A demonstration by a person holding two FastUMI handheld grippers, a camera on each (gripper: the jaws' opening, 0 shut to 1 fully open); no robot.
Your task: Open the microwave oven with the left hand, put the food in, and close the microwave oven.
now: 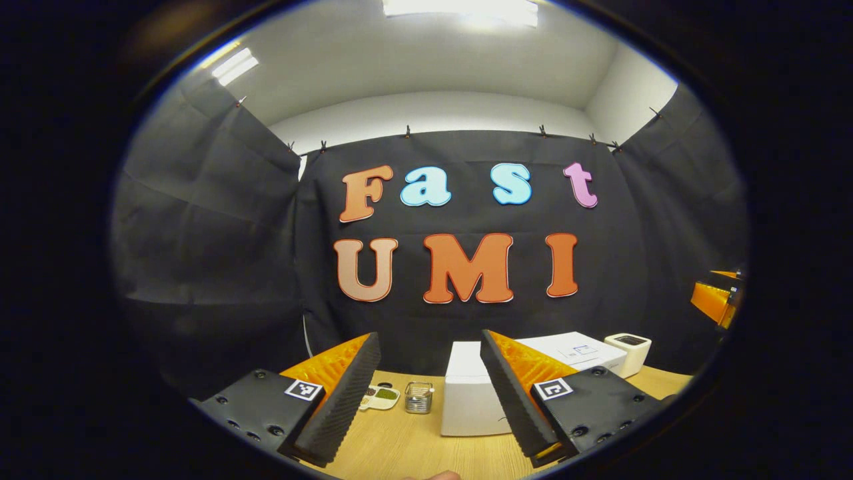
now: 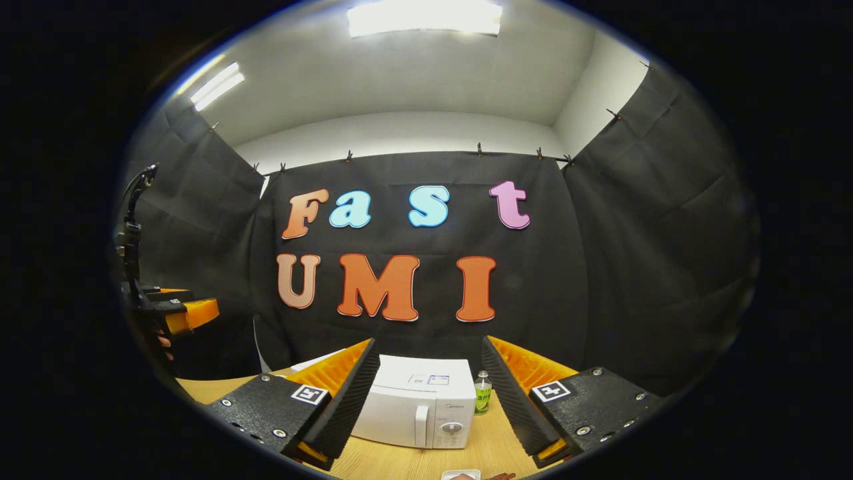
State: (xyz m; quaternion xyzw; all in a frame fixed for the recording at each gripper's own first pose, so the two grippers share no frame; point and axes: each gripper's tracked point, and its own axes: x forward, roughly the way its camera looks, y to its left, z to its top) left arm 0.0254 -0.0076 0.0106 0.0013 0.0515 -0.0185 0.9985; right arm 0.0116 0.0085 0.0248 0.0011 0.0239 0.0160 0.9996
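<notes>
The white box-shaped microwave oven [image 1: 470, 393] stands on your light wooden bench [image 1: 406, 447] in the left gripper view, behind your left gripper [image 1: 426, 393], jaws wide apart, empty. In the right gripper view, your right gripper [image 2: 426, 400] frames the closed oven [image 2: 416, 403], jaws open, empty.

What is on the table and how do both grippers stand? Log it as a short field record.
microwave: white box-shaped microwave oven, door shut, standing on the light wooden table
beside microwave: small green-labelled bottle, to its right in the right gripper view
other items: small glass jar and flat white dish with green contents, left of the microwave in the left gripper view
left gripper: jaws wide apart, holding nothing
right gripper: jaws wide apart, holding nothing
task state: not started
</notes>
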